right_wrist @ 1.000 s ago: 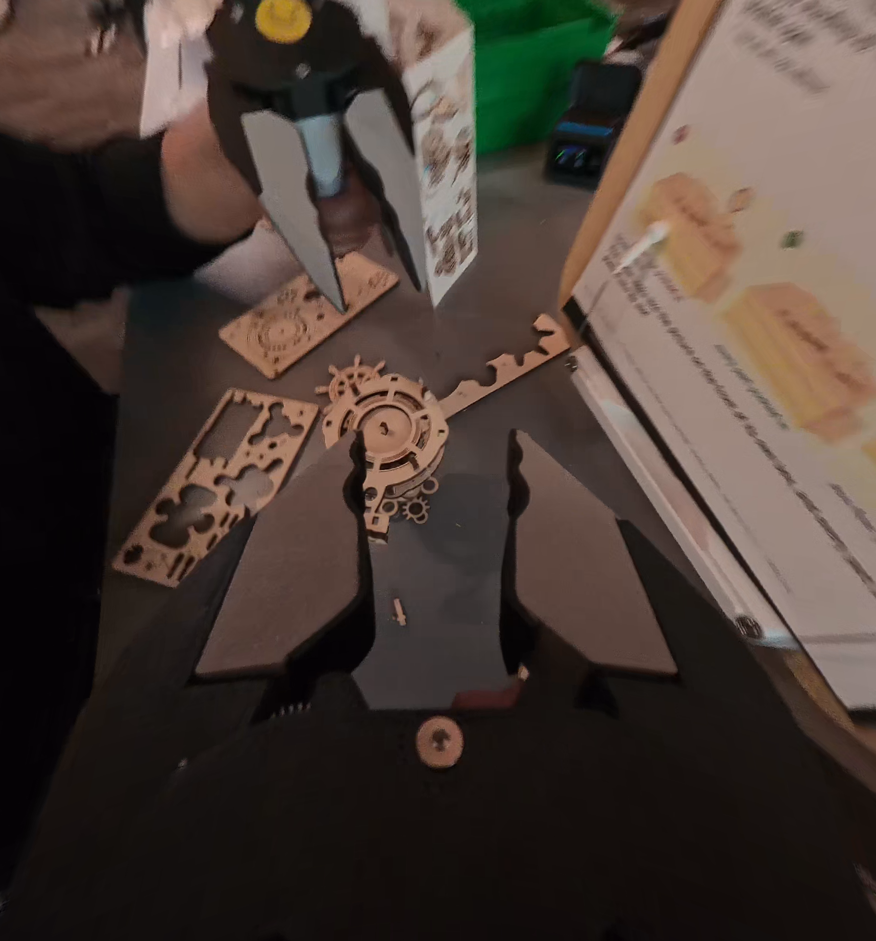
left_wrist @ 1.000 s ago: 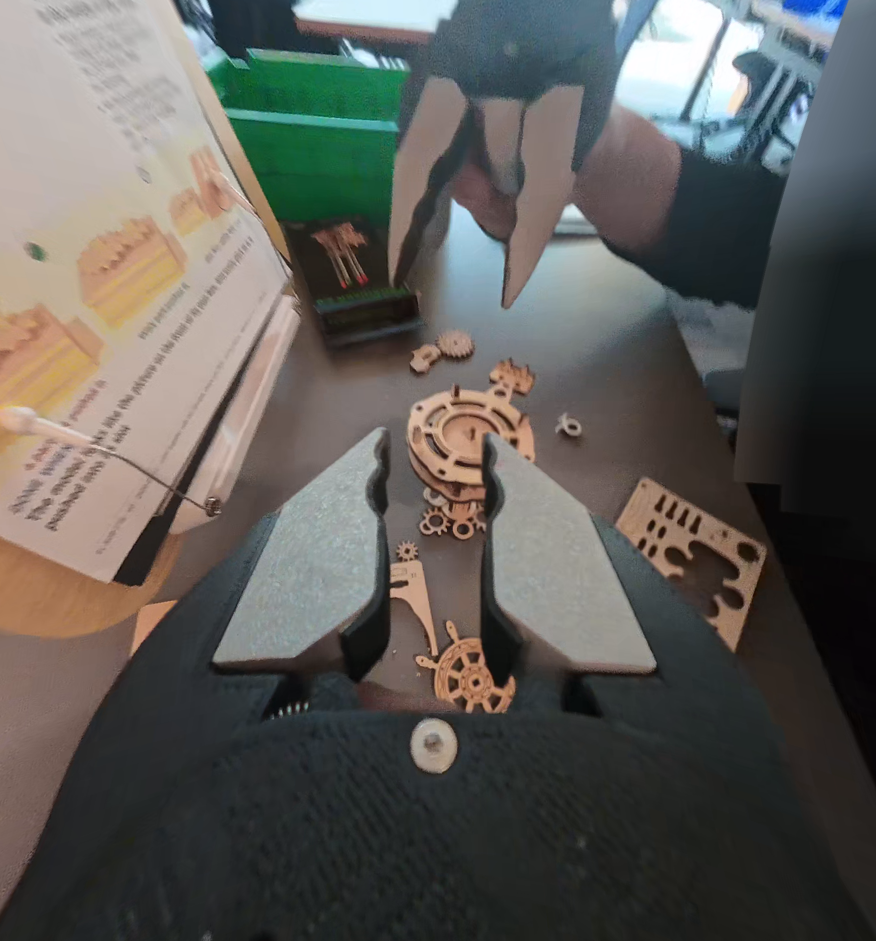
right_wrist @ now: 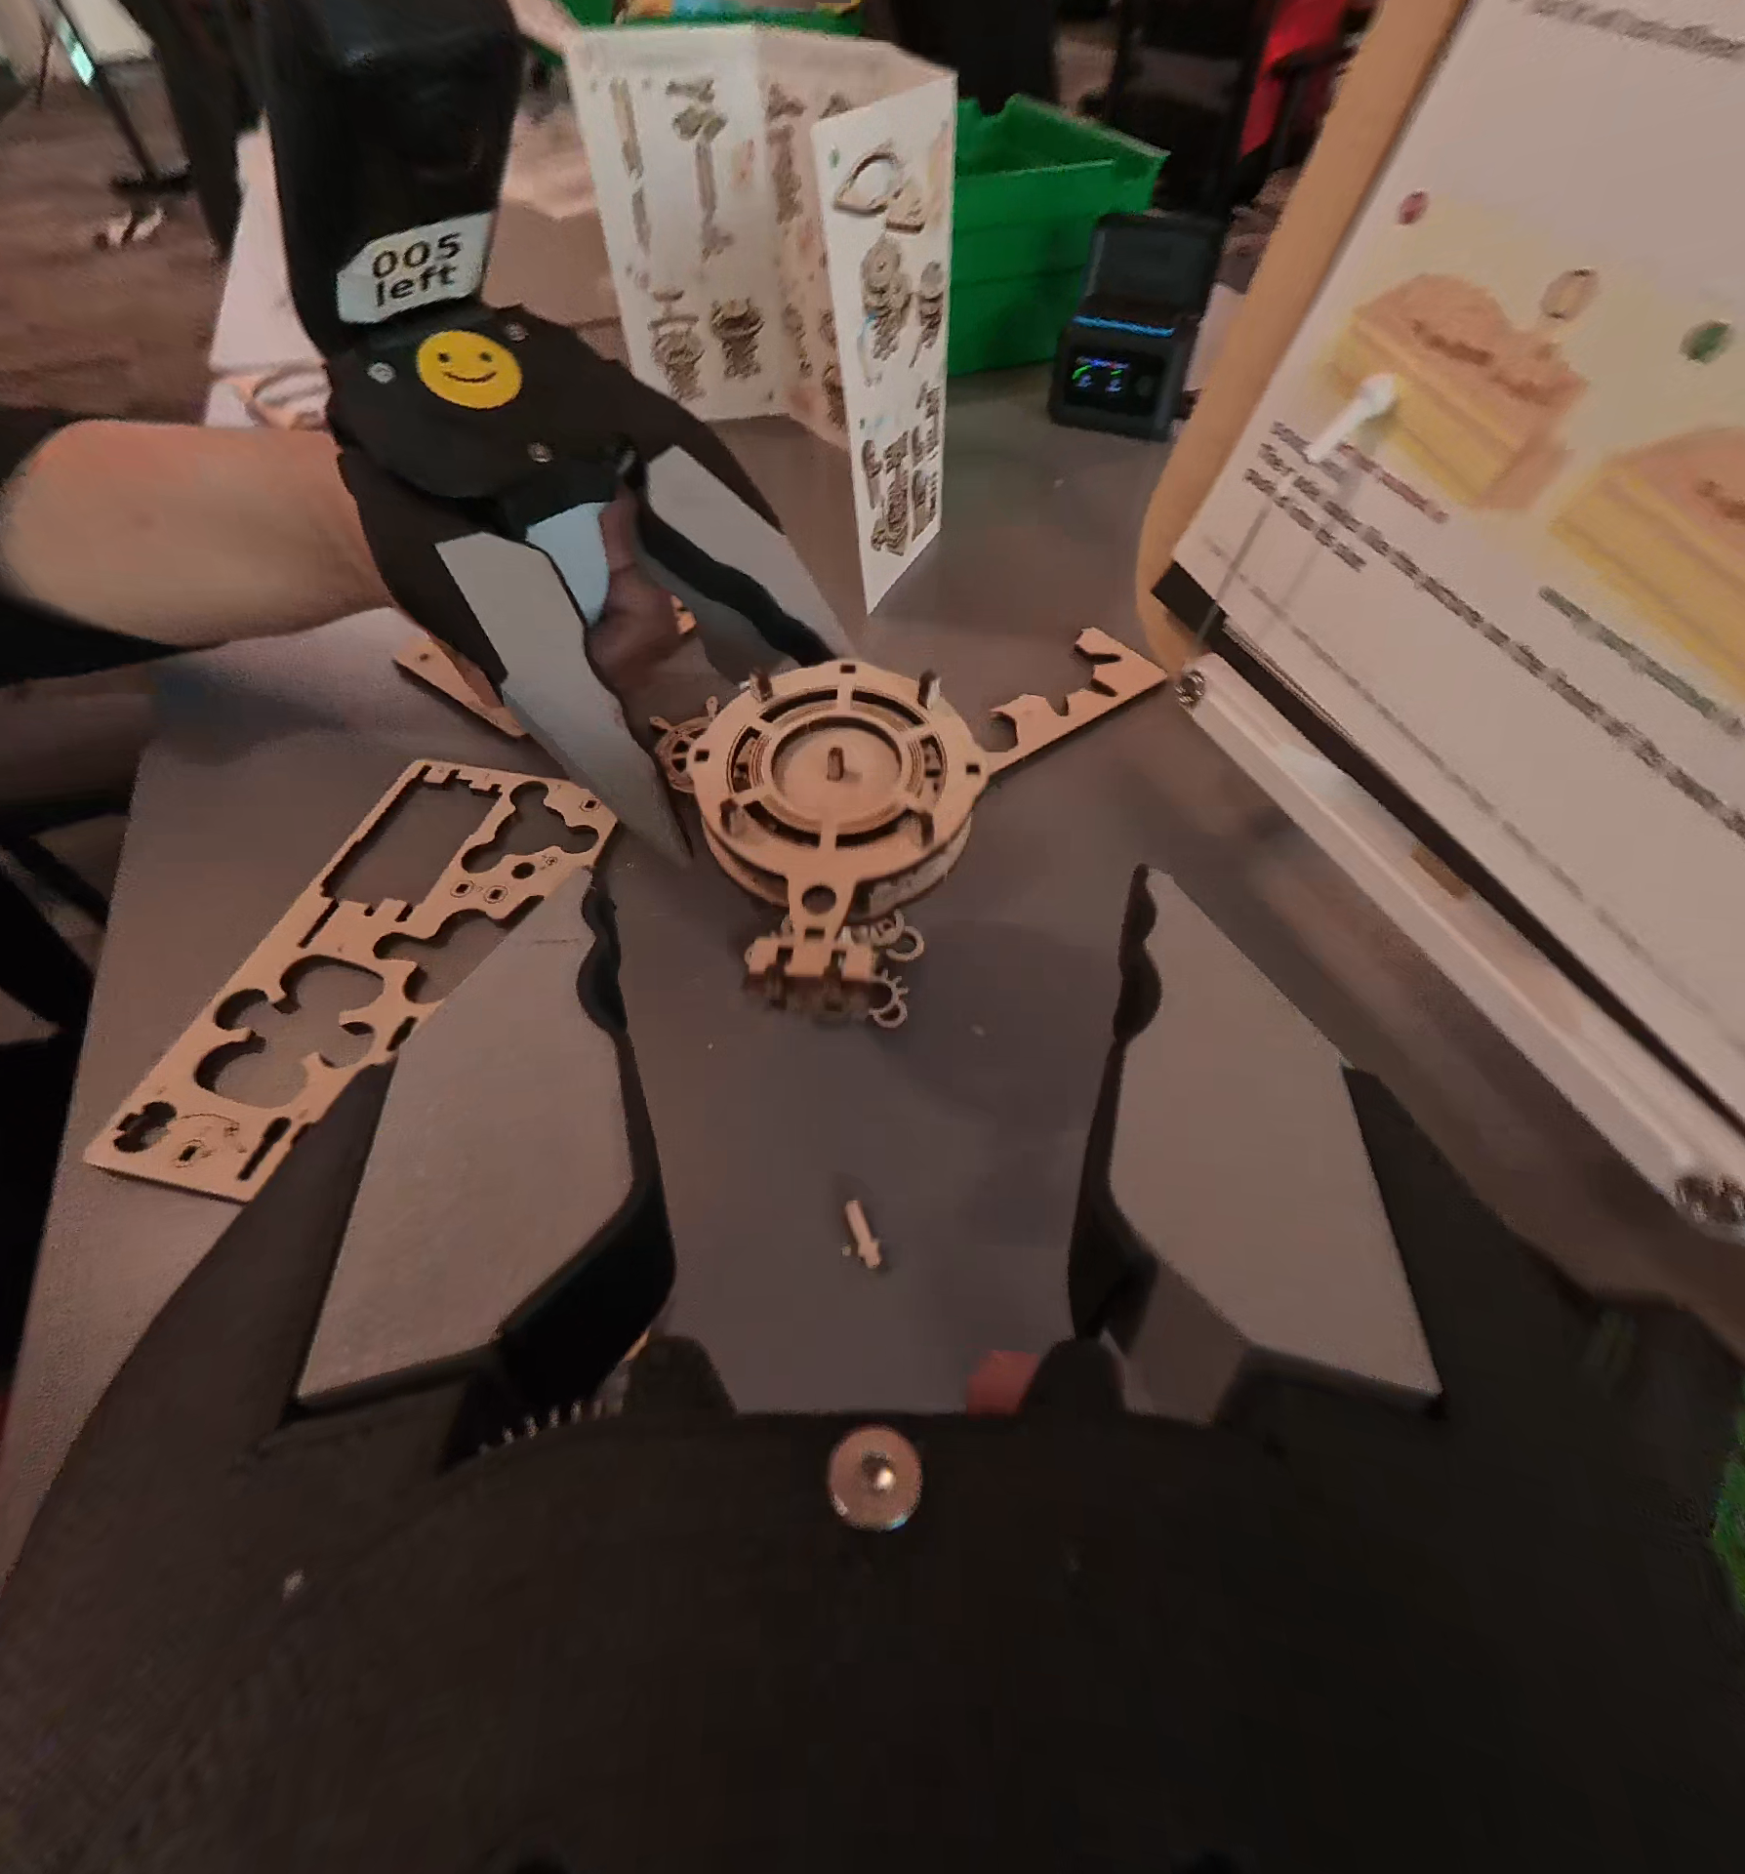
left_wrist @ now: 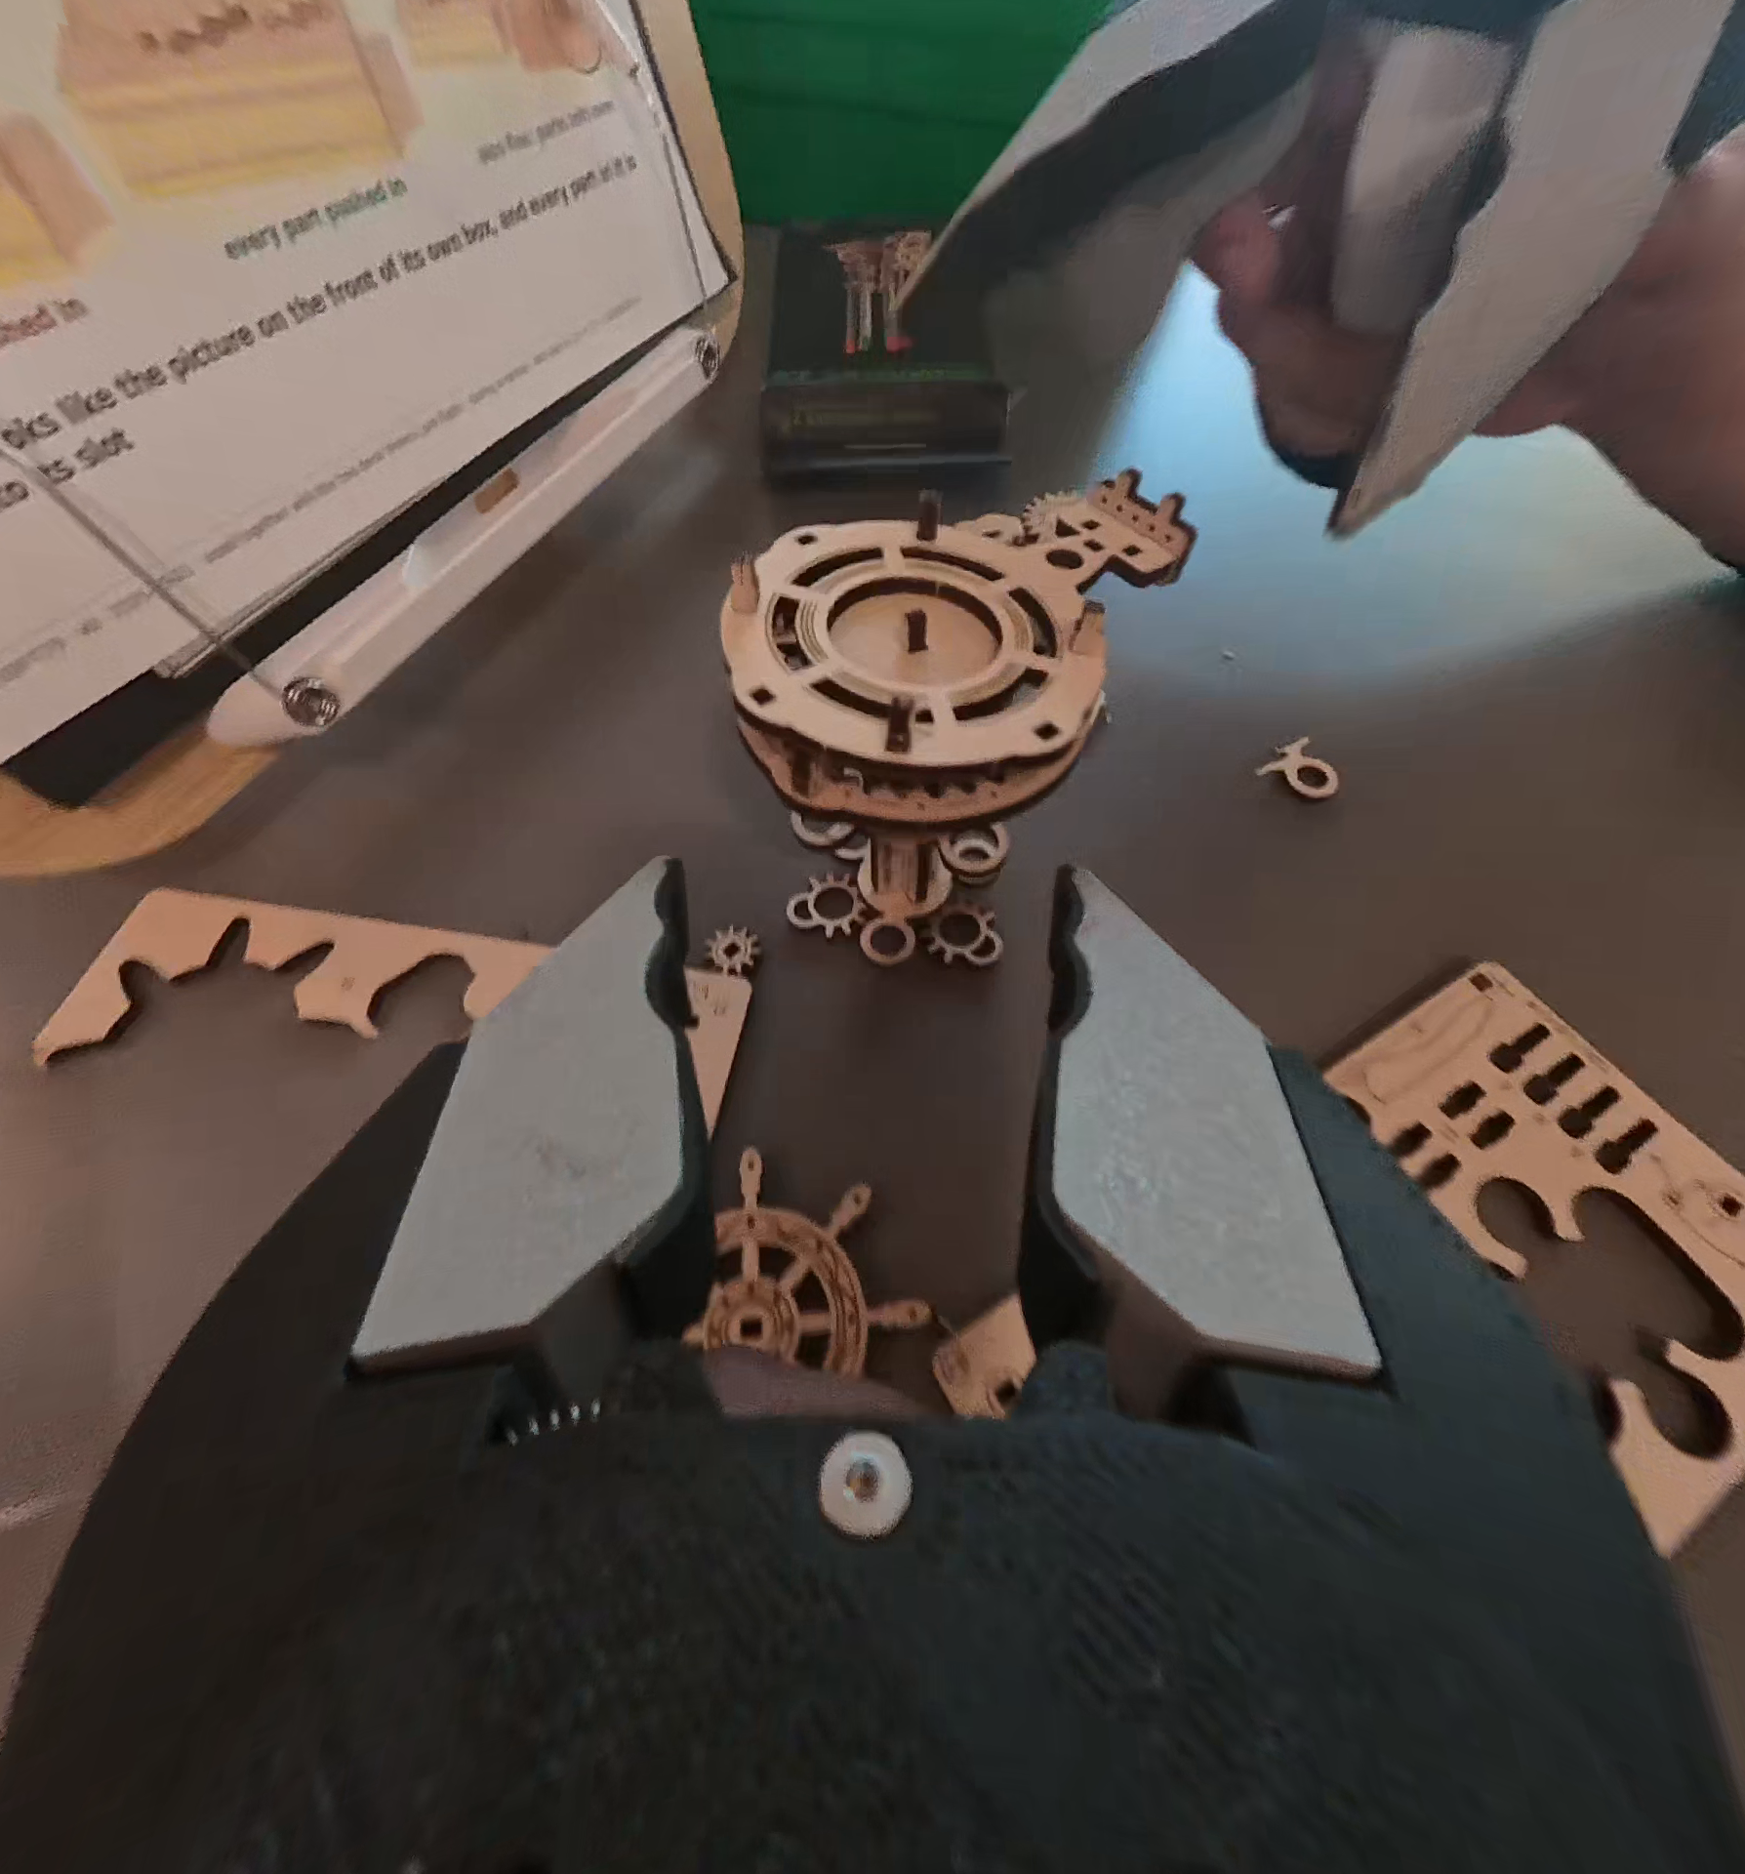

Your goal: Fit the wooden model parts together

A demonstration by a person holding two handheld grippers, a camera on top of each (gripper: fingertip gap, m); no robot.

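Dark tabletop (left_wrist: 564, 771): both grippers, left (left_wrist: 868, 903) and right (right_wrist: 874, 892), hover spread-fingered, empty, facing the wooden model (left_wrist: 909, 649).

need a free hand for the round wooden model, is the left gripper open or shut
Open: the left gripper has its grey fingers spread apart, nothing between them.

Dim, warm-toned wide-angle views, edges warped and blurred, daylight glare upper right.

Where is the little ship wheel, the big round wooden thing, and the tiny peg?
ship wheel (left_wrist: 785, 1308), left wrist view, on its spokes near the hub.
round wooden model (right_wrist: 833, 776), right wrist view, on its top disc.
tiny peg (right_wrist: 863, 1234), right wrist view, on its shaft.
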